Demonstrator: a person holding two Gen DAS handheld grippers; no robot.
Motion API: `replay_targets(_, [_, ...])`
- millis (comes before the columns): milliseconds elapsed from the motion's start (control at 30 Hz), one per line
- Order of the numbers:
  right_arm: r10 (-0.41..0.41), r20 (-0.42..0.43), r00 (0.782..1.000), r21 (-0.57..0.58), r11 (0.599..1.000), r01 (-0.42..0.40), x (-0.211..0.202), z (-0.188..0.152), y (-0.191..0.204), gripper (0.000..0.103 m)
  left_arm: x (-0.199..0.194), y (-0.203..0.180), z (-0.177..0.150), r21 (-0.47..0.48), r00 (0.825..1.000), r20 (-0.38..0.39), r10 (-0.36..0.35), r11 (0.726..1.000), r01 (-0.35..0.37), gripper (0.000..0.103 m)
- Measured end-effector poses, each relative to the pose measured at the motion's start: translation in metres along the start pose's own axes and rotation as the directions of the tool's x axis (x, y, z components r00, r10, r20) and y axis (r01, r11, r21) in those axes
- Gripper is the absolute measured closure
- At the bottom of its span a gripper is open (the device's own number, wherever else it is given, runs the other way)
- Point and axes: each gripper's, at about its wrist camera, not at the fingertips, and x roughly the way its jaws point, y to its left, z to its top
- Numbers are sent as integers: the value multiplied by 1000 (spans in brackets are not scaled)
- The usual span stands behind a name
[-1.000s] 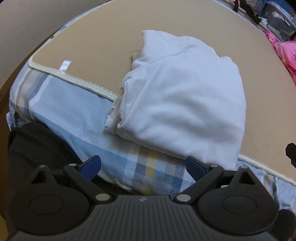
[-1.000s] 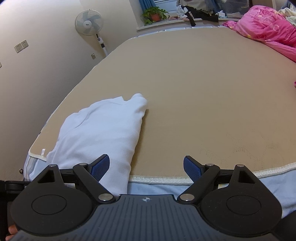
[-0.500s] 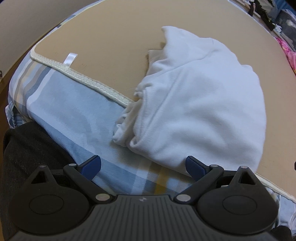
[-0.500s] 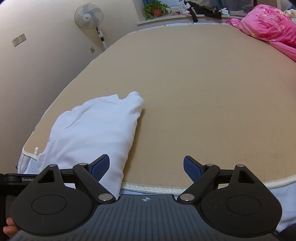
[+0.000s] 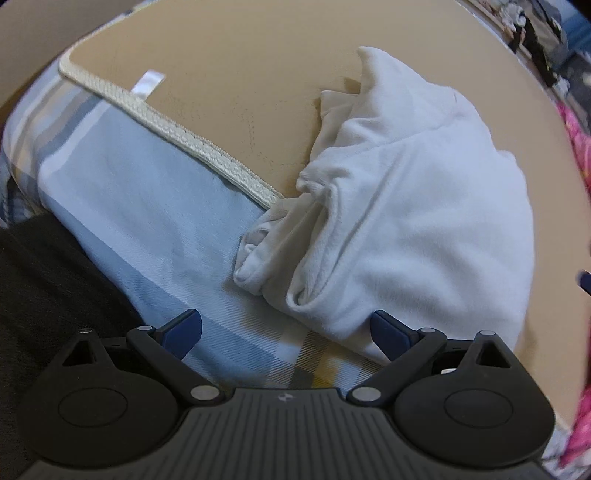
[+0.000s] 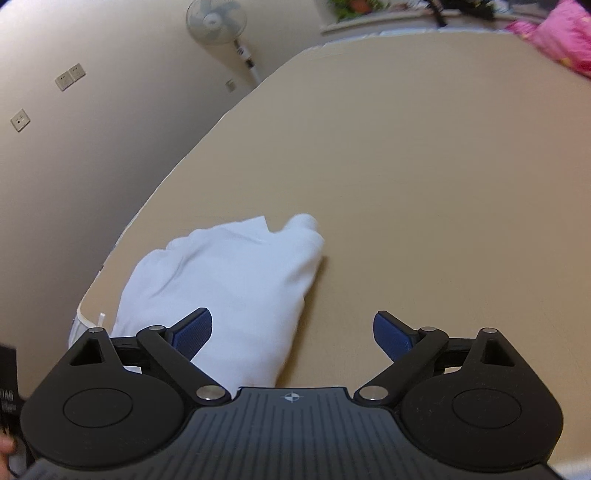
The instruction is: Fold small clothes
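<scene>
A white garment (image 5: 406,206) lies folded in a soft bundle on the tan mat (image 5: 240,74), its near end hanging over the mat's cream trim onto the blue plaid sheet (image 5: 147,206). My left gripper (image 5: 288,330) is open and empty, just short of the bundle's near end. In the right wrist view the same garment (image 6: 229,280) lies at lower left. My right gripper (image 6: 293,332) is open and empty, its left finger over the garment's near edge.
The tan mat (image 6: 424,166) stretches far and right. A pink quilt (image 6: 561,33) lies at its far right corner. A standing fan (image 6: 218,22) is by the wall. Dark fabric (image 5: 48,295) lies left of the bed edge.
Both views have swung: the left gripper moved closer to the garment's near end and to the left. The right gripper tilted up and shifted left over the garment. Both stayed open.
</scene>
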Motion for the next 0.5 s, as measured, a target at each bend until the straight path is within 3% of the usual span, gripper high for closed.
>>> replay_targets(167, [104,-139,985,136,987,-86,71,43,-16,8,5,20,10,-87,997,-2,-73,994,72,4])
replay_targets(300, [130,-216,968,305,950,-60,124,51,-35,7,13,34,24,-155,995,-13,-98,983,95,4])
replay_targets(367, [175,-241,954,378,923,-74,142,50,-42,0,14,35,30,-164,995,-7,-95,982,93,7])
replay_targets(400, [217,-224,950,395,912,-115,144,52,-40,1,12,34,31,-163,996,10,-90,982,90,14])
replay_targets(433, [290,-215,932,411,893,-183,148,54,-37,4,10,33,32,-158,996,19,-92,983,94,27])
replay_targets(467, [352,-222,909,438,869,-230,152,53,-34,18,6,29,30,-155,994,17,-109,982,110,35])
replay_targets(500, [385,-242,890,455,856,-246,158,50,-28,21,5,28,31,-165,992,13,-126,978,126,45])
